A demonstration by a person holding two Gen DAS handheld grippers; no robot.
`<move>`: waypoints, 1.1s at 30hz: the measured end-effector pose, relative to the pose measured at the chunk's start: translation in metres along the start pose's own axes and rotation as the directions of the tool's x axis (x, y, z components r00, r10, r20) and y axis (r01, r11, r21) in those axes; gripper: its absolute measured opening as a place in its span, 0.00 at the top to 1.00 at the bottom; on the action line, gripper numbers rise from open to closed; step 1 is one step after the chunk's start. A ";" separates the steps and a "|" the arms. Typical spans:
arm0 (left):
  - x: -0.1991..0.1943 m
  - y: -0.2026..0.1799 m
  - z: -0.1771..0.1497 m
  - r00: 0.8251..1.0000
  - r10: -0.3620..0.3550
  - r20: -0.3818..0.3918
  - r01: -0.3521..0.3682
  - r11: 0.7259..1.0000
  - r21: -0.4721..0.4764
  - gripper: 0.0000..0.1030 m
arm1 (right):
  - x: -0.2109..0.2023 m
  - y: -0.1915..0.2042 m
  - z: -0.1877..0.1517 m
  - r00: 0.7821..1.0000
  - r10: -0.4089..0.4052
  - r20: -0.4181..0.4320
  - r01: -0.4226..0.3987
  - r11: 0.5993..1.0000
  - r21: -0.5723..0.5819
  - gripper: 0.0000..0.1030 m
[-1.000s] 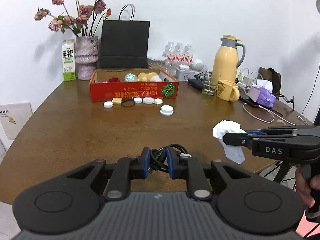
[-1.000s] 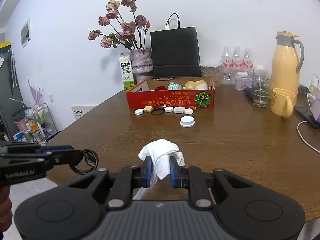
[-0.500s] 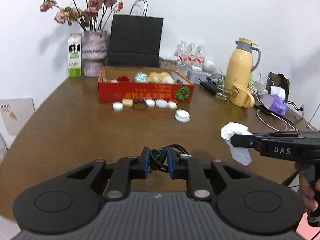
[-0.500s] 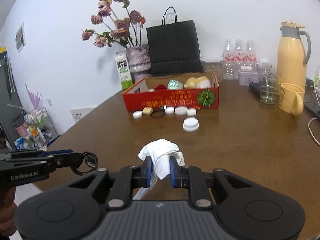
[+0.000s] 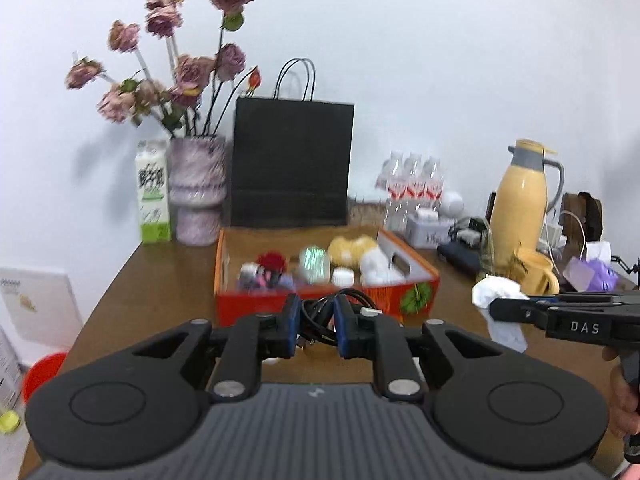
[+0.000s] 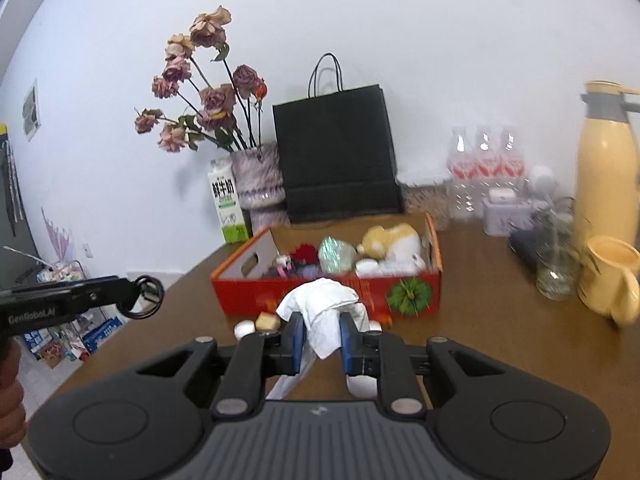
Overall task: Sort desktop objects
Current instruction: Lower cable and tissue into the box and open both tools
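Two loads in transit, one per gripper; carrying step in hand, release not yet begun.

Left wrist view, lower centre: left gripper (image 5: 316,330) pinching a coiled black cable (image 5: 324,312), loops bulging above the blue pads. Just beyond, mid-frame: red cardboard box (image 5: 416,298) on the brown counter (image 5: 160,296), already holding a plush toy (image 5: 352,246), a red item and small jars, blurred. Right edge of the same view: right gripper seen side-on, white wad at its tip.

Right wrist view, left edge: left gripper seen side-on, cable loop hanging at its tip. Lower centre: right gripper (image 6: 323,340) pressed together on a crumpled white tissue (image 6: 320,308), tail drooping below the pads. Small white caps (image 6: 245,328) and a tan block (image 6: 268,321) on the counter before the box's front wall.

Next move, as judged: bring each load past the front wall and over the box's open top, then spread the pads. Whether tissue belongs there or in a bin: cannot tell.
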State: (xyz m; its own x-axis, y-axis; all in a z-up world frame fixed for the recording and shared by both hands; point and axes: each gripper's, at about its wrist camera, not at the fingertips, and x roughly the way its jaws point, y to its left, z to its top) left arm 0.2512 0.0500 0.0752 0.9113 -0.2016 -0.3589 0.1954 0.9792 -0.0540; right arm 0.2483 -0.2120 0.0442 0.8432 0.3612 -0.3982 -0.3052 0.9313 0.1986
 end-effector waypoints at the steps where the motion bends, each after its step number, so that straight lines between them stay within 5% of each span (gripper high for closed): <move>1: 0.011 0.003 0.009 1.000 0.001 0.003 -0.001 1.000 0.008 0.82 | 0.008 -0.002 0.009 1.000 0.011 0.005 -0.011 1.000 -0.002 0.83; 7: 0.084 0.023 0.046 1.000 0.010 -0.030 -0.009 1.000 0.010 0.82 | 0.080 -0.017 0.067 0.999 0.043 0.005 -0.043 0.999 0.026 0.83; 10: 0.126 0.031 0.055 0.996 -0.017 -0.088 0.018 1.000 0.011 0.82 | 0.124 -0.022 0.086 0.998 0.045 -0.044 -0.043 0.998 0.041 0.81; 13: 0.172 0.036 0.055 0.990 0.030 -0.141 -0.022 0.998 0.053 0.82 | 0.176 -0.031 0.098 0.990 0.068 -0.125 -0.060 0.996 0.070 0.81; 19: 0.257 0.053 0.042 0.954 0.090 -0.287 -0.075 0.995 0.062 0.82 | 0.272 -0.037 0.099 0.957 0.014 -0.290 0.009 0.997 0.076 0.81; 25: 0.293 0.066 0.023 0.918 0.115 -0.380 -0.106 0.993 0.045 0.82 | 0.332 -0.038 0.075 0.909 -0.030 -0.416 0.056 0.997 0.051 0.79; 29: 0.295 0.068 0.019 0.912 0.117 -0.393 -0.109 0.993 0.042 0.79 | 0.340 -0.040 0.065 0.904 -0.041 -0.425 0.060 0.998 0.031 0.45; 33: 0.295 0.073 0.026 0.906 0.092 -0.412 -0.109 0.994 -0.018 0.67 | 0.341 -0.048 0.067 0.910 -0.003 -0.415 0.051 0.993 0.105 0.41</move>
State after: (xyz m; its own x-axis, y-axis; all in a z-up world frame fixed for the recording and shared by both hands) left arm 0.5434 0.0614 -0.0106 0.6947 -0.0843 -0.7144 0.0882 0.9956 -0.0316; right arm 0.5803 -0.1365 -0.0409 0.5849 0.3448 -0.7342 -0.2133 0.9387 0.2709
